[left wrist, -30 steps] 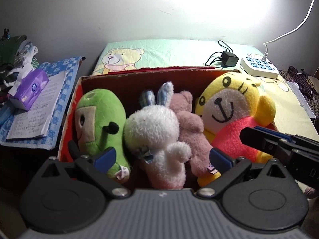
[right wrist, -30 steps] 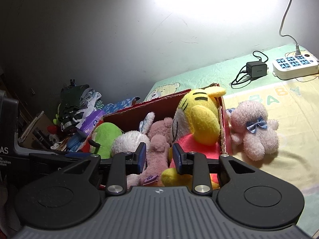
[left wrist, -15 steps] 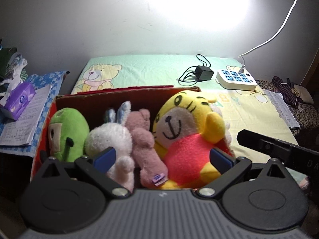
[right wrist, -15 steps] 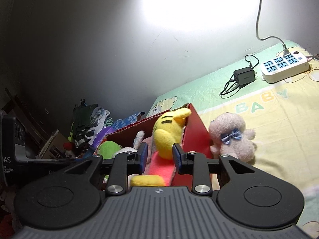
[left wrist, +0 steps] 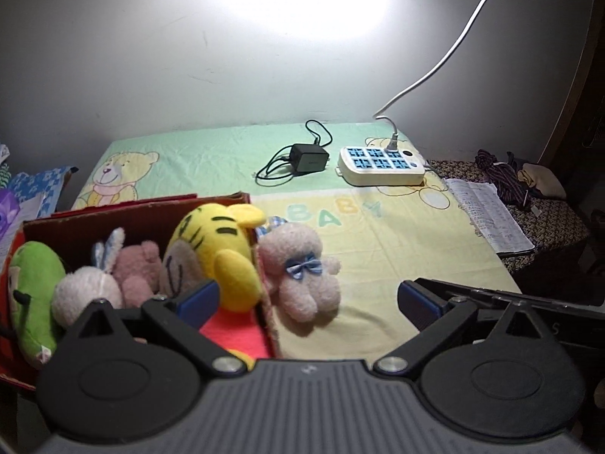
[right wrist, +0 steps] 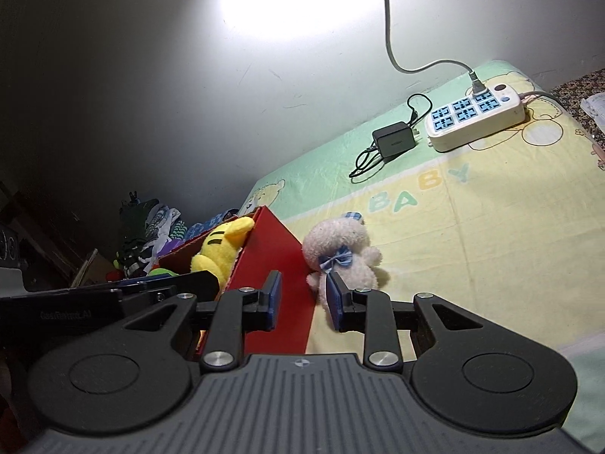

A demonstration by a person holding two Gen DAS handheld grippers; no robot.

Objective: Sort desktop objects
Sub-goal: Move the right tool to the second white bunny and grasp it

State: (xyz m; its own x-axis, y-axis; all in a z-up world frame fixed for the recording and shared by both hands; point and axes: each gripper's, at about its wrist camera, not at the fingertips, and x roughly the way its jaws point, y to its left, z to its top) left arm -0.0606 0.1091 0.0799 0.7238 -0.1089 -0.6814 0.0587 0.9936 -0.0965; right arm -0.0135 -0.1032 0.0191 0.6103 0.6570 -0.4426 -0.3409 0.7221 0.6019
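A red cardboard box (left wrist: 132, 210) at the left holds a green plush (left wrist: 34, 287), a white bunny (left wrist: 85, 295), a pink bear (left wrist: 138, 268) and a yellow tiger (left wrist: 223, 249). Just outside its right wall, a pale pink plush with a blue bow (left wrist: 302, 276) lies on the baby-print cloth (left wrist: 397, 242). My left gripper (left wrist: 307, 302) is wide open and empty, just short of that plush. My right gripper (right wrist: 303, 302) is open by a narrow gap with nothing in it. It hangs over the corner of the box wall (right wrist: 272, 249), and the bow plush (right wrist: 340, 253) lies just beyond its right finger.
A white power strip (left wrist: 382, 162) with its cable and a black charger (left wrist: 308, 157) lie at the back of the cloth. A paper notebook (left wrist: 487, 215) and dark cords sit on the side table to the right. Clutter is piled left of the box (right wrist: 151, 227).
Both views have swung right, from over the box's toys toward the bow plush on the cloth. The box now sits at the left edge. Neither gripper's opening has changed.
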